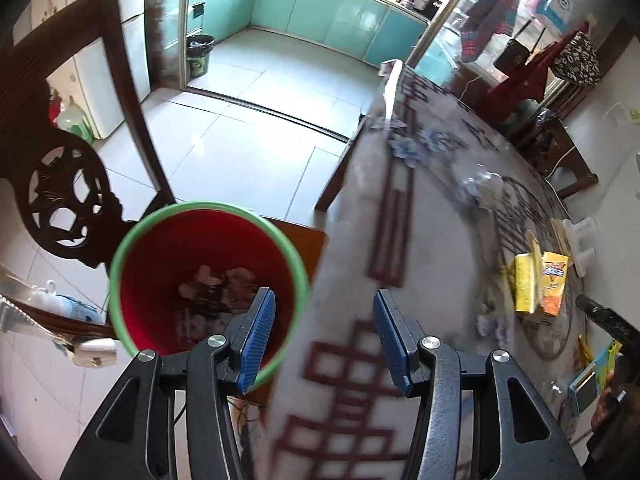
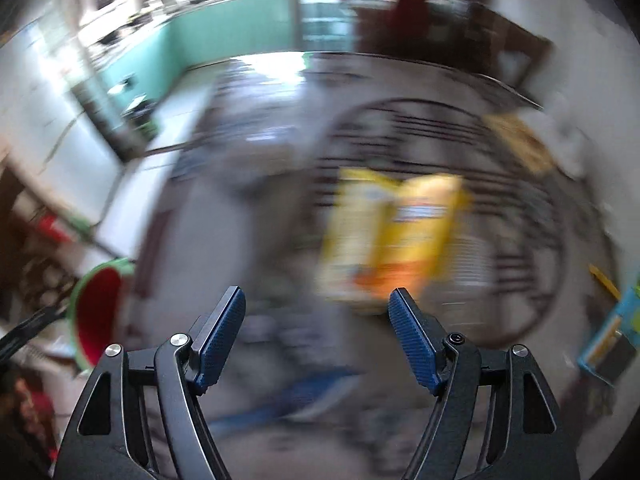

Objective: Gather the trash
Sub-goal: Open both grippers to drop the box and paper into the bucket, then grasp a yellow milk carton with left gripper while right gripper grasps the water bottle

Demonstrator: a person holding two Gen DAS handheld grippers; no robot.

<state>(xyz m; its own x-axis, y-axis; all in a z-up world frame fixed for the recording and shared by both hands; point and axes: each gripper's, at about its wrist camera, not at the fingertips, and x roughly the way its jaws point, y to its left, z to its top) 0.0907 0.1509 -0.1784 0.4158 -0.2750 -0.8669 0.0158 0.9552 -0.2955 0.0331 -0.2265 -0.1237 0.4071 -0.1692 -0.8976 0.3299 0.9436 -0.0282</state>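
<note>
The patterned table fills the right half of the left wrist view. At lower left one red bin with a green rim holds crumpled scraps. One yellow-orange carton lies at right on the table; its label is too small to read, and the right wrist view blurs it. The left gripper and right gripper both stand apart, empty.

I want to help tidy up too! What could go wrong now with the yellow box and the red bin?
The yellow box looks blurred in the right wrist view, so the open right tool might close off-centre and knock it over. The red bin stands below the table edge, so dropped trash could miss it.
</note>
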